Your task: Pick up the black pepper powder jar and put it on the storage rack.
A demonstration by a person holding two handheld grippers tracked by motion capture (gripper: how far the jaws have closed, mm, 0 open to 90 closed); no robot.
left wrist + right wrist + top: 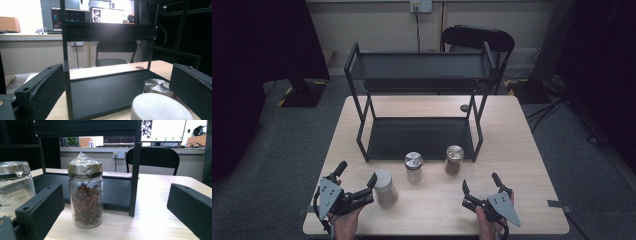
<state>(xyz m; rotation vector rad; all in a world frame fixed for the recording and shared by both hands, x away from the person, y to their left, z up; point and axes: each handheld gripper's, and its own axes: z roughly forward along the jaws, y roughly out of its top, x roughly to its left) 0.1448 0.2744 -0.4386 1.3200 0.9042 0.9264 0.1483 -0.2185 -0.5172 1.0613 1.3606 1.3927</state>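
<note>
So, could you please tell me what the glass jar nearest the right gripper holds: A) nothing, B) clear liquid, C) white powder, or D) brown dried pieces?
D: in the right gripper view, the glass jar with the film-wrapped metal lid holds brown dried pieces, ahead of the open right gripper.

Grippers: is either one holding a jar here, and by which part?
Nothing is held. The left gripper stands open around the white jar; the right gripper is open, short of the brown-filled jar.

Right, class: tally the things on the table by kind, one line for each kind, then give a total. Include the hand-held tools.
Jars: 3, namely the pale jar, the silver-lidded jar and the jar of brown pieces
Black two-tier rack: 1
Tools: 2, the left tool and the right tool
Total: 6
</note>
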